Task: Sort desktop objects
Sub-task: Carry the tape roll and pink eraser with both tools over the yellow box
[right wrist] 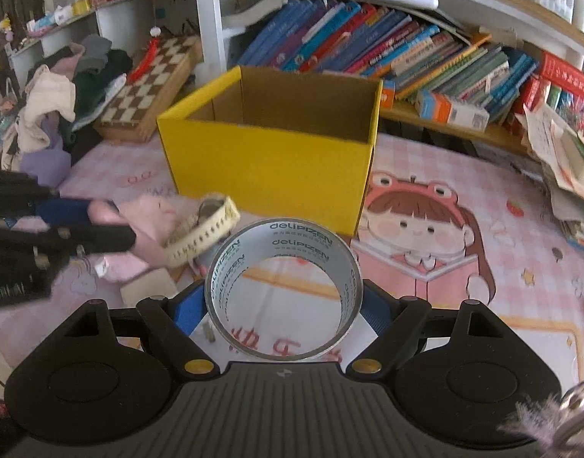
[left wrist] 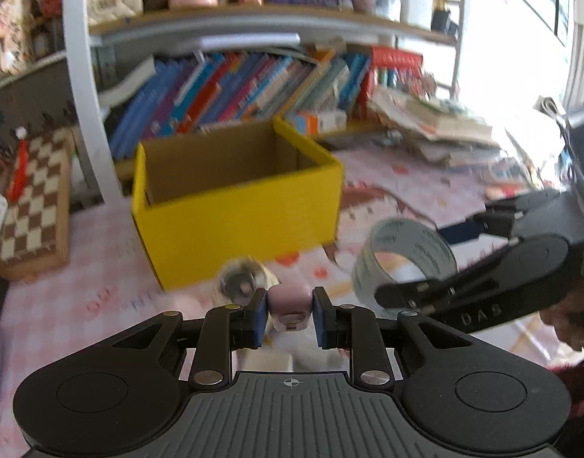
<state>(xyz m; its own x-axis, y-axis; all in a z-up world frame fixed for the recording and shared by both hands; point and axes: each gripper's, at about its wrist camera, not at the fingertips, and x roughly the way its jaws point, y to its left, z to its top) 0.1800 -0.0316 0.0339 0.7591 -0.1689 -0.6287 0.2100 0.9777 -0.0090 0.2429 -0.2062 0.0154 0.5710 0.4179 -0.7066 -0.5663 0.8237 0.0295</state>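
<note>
— So, how far along is the sorting?
— Early, I judge: the yellow box (right wrist: 269, 160) looks empty, though its floor is hidden. Left gripper (left wrist: 290, 315) pinches a small pink object (left wrist: 290, 299); right gripper (right wrist: 284, 305), jaws wide, clamps a tape roll (right wrist: 284, 290). Both hover before the box.

A small pink object (left wrist: 290, 299) is clamped between the blue pads of the left gripper (left wrist: 290, 315). Beyond, a yellow box (left wrist: 238, 206) is seen; a tape roll (left wrist: 404, 257) is gripped by the right gripper (left wrist: 440, 263).
</note>
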